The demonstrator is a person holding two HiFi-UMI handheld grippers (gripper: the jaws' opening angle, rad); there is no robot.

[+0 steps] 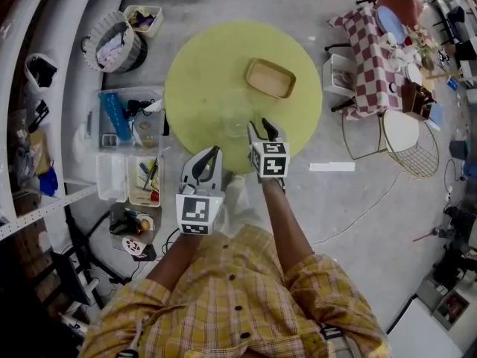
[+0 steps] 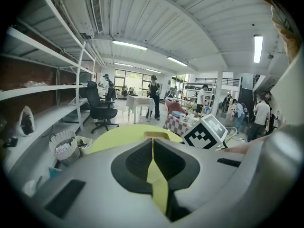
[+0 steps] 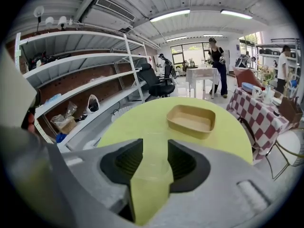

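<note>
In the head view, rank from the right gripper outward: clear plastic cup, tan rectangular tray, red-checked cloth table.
1. Clear plastic cup, just ahead-left of the right gripper.
2. Tan rectangular tray, farther across the yellow-green round table.
3. Red-checked cloth table, off to the right.

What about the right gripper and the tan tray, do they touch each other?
Apart. The right gripper view shows a stretch of bare yellow table between the right gripper, its jaws open, and the tan tray.

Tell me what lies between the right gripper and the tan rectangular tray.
Only bare round yellow-green tabletop, seen in the head view; the clear plastic cup stands left of that stretch.
</note>
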